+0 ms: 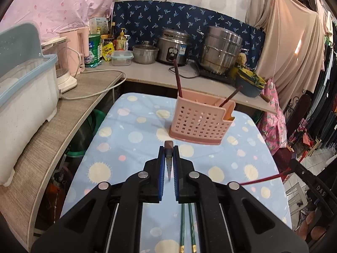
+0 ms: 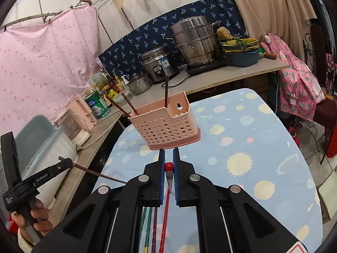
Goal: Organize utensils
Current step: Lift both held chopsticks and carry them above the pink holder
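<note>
Gripping slender chopsticks (image 1: 169, 158) beside perforated pink basket (image 1: 200, 122).

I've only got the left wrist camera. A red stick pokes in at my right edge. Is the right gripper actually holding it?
Observer: Yes. The right gripper is shut on the red chopstick, with its red cap between the fingers.
Operator: I count two chopsticks in the pink holder. Correct?
Observer: No. The right wrist view shows three dark chopsticks in the pink holder: two leaning at one end, one upright nearer the other.
Operator: Anything else on the table besides the green pair?
Observer: A maroon chopstick appears to lie beside the green pair.
</note>
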A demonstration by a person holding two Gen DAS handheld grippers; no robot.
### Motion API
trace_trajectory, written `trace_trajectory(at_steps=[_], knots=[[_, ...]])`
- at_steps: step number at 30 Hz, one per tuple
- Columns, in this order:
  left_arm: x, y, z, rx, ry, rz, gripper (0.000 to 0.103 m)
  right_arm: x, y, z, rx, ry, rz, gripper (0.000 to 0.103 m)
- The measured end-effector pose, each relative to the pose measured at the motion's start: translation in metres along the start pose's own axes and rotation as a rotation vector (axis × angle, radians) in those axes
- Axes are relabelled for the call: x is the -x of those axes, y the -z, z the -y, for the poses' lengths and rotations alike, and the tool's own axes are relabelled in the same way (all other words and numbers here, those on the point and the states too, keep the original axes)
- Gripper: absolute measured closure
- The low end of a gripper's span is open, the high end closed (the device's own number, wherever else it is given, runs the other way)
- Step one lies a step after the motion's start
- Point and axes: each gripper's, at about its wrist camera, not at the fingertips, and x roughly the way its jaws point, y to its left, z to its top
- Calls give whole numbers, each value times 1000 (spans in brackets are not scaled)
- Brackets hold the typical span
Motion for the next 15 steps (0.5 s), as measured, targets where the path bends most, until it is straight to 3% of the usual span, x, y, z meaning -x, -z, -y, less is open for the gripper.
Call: trace_trajectory(at_steps=[8, 15], knots=[[-4, -32, 16, -4, 30, 42, 96, -4, -24, 4, -24, -8, 43, 96], [-6, -67, 28, 2, 29, 103, 96, -6, -53, 7, -60, -79, 101, 96]])
